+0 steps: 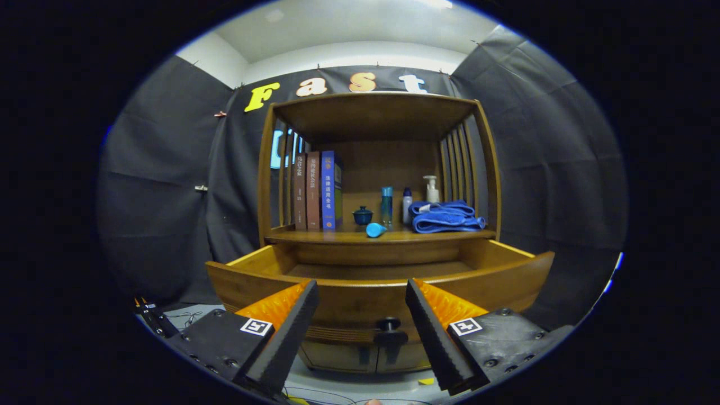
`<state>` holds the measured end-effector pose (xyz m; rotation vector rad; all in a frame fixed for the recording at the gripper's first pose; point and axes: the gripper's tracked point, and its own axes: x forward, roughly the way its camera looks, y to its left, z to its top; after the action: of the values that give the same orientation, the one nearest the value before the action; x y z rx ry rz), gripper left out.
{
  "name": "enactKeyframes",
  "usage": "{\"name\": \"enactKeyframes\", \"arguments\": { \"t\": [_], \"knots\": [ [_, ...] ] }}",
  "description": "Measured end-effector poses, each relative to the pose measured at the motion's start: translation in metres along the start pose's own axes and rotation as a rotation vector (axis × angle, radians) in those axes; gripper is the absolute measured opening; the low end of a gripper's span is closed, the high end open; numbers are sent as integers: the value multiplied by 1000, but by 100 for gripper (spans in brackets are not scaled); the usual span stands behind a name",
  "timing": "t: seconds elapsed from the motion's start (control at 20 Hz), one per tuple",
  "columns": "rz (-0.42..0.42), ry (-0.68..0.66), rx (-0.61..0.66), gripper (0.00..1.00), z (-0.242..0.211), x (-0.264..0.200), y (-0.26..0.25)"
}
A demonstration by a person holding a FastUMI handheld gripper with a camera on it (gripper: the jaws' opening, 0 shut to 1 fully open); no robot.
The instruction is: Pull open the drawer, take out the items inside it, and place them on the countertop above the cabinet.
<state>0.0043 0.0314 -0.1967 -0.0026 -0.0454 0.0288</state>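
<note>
**Inspector:** State of the tongs (363, 306)?

**Assistant:** Spread wide, holding nothing. The drawer knob (389, 326) sits between the fingers, clear of both.

**Inspector:** The drawer (360, 292)?

**Assistant:** Pulled out, just ahead of the tongs. Its front panel stands level with the fingertips. The front hides most of the floor inside; the strip visible beyond it looks bare. I cannot tell whether anything is left in there.

**Inspector:** The bench (337, 237) beyond, left to right?

**Assistant:** Three books (318, 191) upright beyond the left finger. Then a small dark lidded cup (363, 215), a light blue object lying on its side (376, 229) at the front edge, a tall blue bottle (386, 205), a white bottle (406, 205), a pump bottle (432, 188), and a folded blue towel (447, 216) beyond the right finger.

**Inspector:** Handling?

**Assistant:** By my judgement, the cup is fragile and small; take it across the body, gently. The bottles look light, rigid and smooth, so liable to slip or topple; grip mid-height. The towel is soft; pinch the stacked folds. The object on its side may roll.
</note>
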Motion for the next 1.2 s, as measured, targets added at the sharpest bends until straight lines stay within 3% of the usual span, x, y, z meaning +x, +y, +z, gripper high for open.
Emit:
{"name": "enactKeyframes", "arguments": {
  "t": [0.15,0.4,0.8,1.2],
  "knots": [
    [-42,22,-15,99,-18,9,-15],
    [-43,111,12,99,-53,26,-26],
    [-38,84,31,100,-52,34,-24],
    [-32,89,70,100,-43,89,-27]
  ]
}}
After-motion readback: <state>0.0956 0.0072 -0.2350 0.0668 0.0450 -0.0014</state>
